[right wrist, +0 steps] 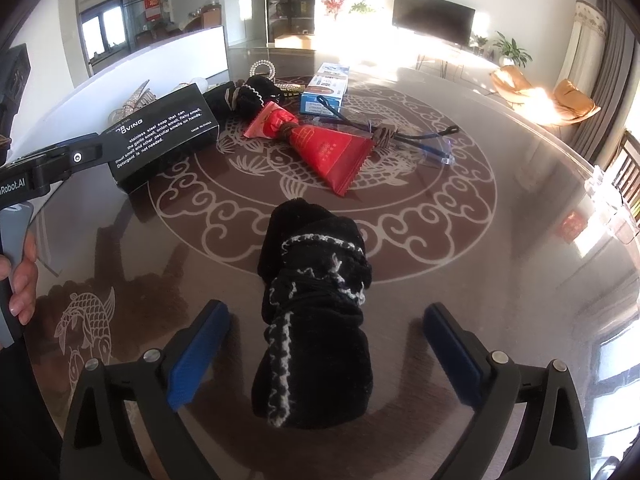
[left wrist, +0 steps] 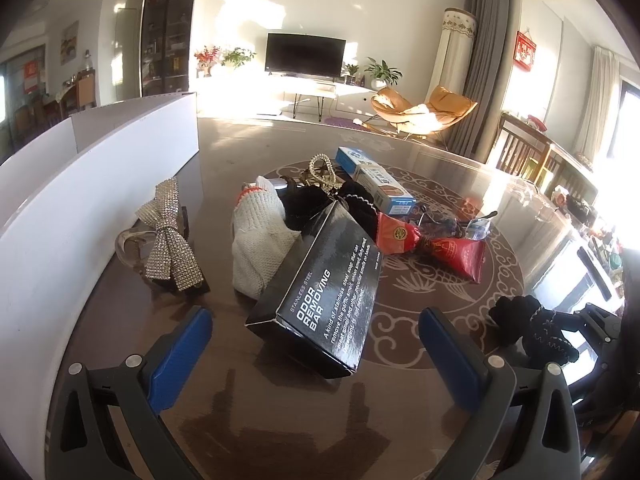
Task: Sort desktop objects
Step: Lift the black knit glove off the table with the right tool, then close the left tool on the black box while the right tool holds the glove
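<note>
Right tool [right wrist: 324, 354] open, straddling black knitted bundle [right wrist: 316, 320] lying on counter [right wrist: 500, 280]. Left tool [left wrist: 316, 356] open, facing black box [left wrist: 324, 292]. Recommend lowering squarely, closing across bundle's middle, avoiding loose trim.

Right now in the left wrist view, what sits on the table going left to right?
White divider board → rhinestone bow → white knit glove → black odor-bar box → red packet → black knit glove.
</note>
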`<state>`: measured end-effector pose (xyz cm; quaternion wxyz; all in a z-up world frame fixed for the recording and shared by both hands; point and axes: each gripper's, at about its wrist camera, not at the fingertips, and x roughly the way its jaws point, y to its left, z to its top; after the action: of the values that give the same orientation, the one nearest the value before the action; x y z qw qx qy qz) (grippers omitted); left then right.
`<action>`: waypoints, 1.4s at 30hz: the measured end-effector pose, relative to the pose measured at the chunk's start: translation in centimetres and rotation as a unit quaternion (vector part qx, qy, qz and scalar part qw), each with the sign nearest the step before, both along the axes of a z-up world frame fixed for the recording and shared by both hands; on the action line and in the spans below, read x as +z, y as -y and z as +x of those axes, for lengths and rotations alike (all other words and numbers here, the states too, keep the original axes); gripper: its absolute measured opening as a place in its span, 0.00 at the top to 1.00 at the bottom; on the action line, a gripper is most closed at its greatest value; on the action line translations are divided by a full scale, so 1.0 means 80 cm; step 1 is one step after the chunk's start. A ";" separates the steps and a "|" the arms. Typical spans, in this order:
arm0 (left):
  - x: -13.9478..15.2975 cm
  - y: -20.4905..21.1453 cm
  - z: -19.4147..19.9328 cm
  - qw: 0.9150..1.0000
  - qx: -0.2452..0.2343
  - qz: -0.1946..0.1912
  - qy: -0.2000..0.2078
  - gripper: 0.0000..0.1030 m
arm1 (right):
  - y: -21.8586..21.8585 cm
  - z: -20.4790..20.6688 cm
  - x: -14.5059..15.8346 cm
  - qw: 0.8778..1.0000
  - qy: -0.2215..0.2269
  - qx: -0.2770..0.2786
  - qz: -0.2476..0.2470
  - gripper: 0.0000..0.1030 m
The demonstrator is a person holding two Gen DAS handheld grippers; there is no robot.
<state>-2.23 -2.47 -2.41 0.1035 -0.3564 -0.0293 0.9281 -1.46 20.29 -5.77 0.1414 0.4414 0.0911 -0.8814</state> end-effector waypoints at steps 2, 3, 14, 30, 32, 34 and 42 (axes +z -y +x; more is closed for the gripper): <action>-0.001 -0.001 -0.001 1.000 0.000 -0.002 0.001 0.00 | 0.001 0.000 -0.001 1.000 0.001 0.000 0.001 0.02; -0.001 -0.002 -0.001 1.000 0.000 -0.004 0.002 0.00 | 0.001 0.000 -0.001 1.000 0.001 0.000 0.002 0.02; 0.003 0.021 -0.002 0.999 0.025 0.022 -0.002 0.00 | 0.002 -0.001 -0.001 1.000 0.001 0.000 0.001 0.02; -0.022 -0.057 -0.056 0.993 -0.048 -0.095 0.041 0.00 | 0.005 0.000 -0.002 1.000 0.006 0.014 -0.007 0.02; -0.024 -0.059 -0.068 0.992 -0.040 -0.112 0.051 0.00 | 0.005 0.000 -0.002 1.000 0.006 0.014 -0.007 0.02; -0.029 -0.061 -0.076 0.989 -0.034 -0.130 0.062 0.00 | 0.005 0.000 -0.002 1.000 0.006 0.014 -0.007 0.02; -0.037 -0.053 -0.070 0.985 -0.009 -0.158 0.065 0.33 | 0.005 -0.002 -0.002 1.000 0.008 0.013 -0.007 0.02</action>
<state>-7.87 1.77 -5.39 0.0519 -0.4283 0.1146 0.8948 -1.61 19.91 -5.92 0.1564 0.4461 0.0893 -0.8766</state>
